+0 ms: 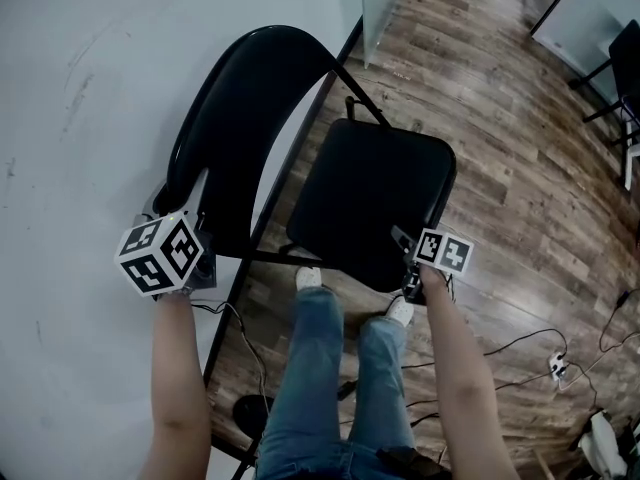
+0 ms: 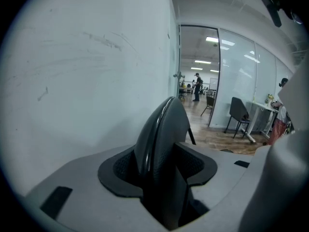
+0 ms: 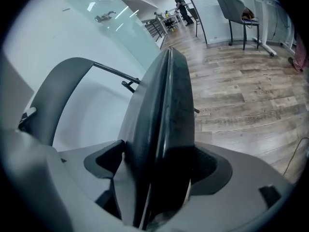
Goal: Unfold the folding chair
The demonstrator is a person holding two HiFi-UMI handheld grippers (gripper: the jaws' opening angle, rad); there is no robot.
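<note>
I have the folding chair point(image 1: 372, 198) in both grips. It stands on the wooden floor point(image 1: 500, 158) beside the white wall point(image 1: 70, 118). My left fingers point(image 2: 121, 170) are only narrowly parted and clamped on the black backrest point(image 2: 161, 139). Its curved edge fills the gap between them, both dark pads press its sides, and it rises straight ahead of them. In the head view these fingers sit at the backrest's near lower corner, with the left marker cube point(image 1: 160, 256) just behind them, toward me. My right fingers point(image 3: 211, 170) stand wider and are closed on the seat point(image 3: 164, 124), whose near edge sits deep between them. One pad is against its dark padded face and the other against its smoother grey face. Ahead of these fingers the seat runs away edge-on. To their left the backrest curves up, and a thin frame rod point(image 3: 116, 73) crosses toward it. Seen from above, the right fingers bite the seat's near right corner, with the right marker cube point(image 1: 443, 250) just behind them. The seat is swung out from the backrest, so the chair is partly open. My legs point(image 1: 315, 368) and light shoes point(image 1: 310, 278) are between the two grips, close under the seat's near edge. Far beyond my left fingers a glass wall point(image 2: 241, 71) and another dark chair point(image 2: 239, 111) stand well apart from us.
</note>
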